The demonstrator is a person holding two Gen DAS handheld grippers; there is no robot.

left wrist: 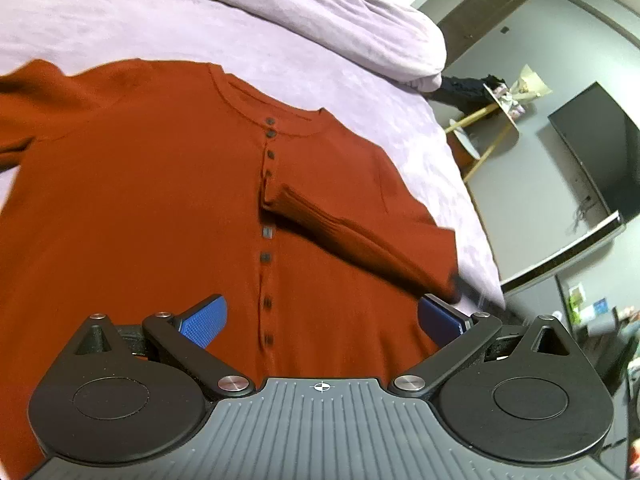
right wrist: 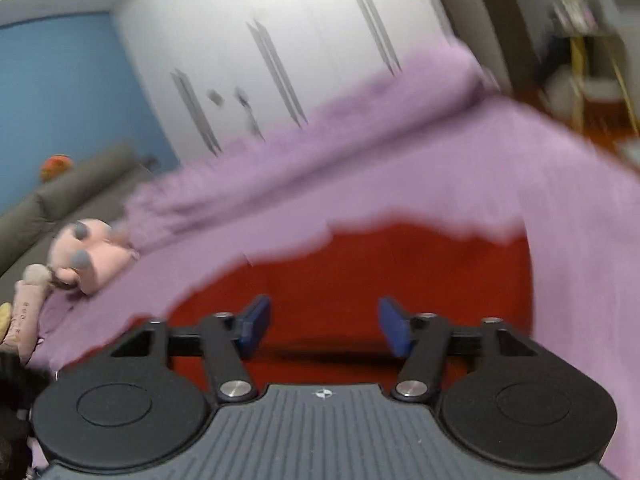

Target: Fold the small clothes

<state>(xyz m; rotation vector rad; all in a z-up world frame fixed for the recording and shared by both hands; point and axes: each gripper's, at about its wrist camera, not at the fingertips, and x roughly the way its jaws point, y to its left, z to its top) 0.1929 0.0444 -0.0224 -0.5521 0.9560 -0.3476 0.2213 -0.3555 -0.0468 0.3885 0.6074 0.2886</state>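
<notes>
A rust-red buttoned top (left wrist: 160, 208) lies flat on the lilac bed sheet (left wrist: 120, 16), neckline away from me. Its right sleeve (left wrist: 352, 236) is folded across the front towards the button row. My left gripper (left wrist: 320, 320) is open and empty, hovering over the lower hem with the buttons between its blue pads (left wrist: 204, 320). In the blurred right wrist view the same red top (right wrist: 400, 264) lies below my right gripper (right wrist: 324, 324), which is open and empty above the cloth.
A bunched lilac duvet (left wrist: 320, 12) lies along the far side of the bed. The bed's right edge drops to a floor with a wooden stool (left wrist: 480, 128) and a dark TV (left wrist: 600, 148). A pink plush toy (right wrist: 88, 256) lies at the left by a grey headboard cushion (right wrist: 60, 200).
</notes>
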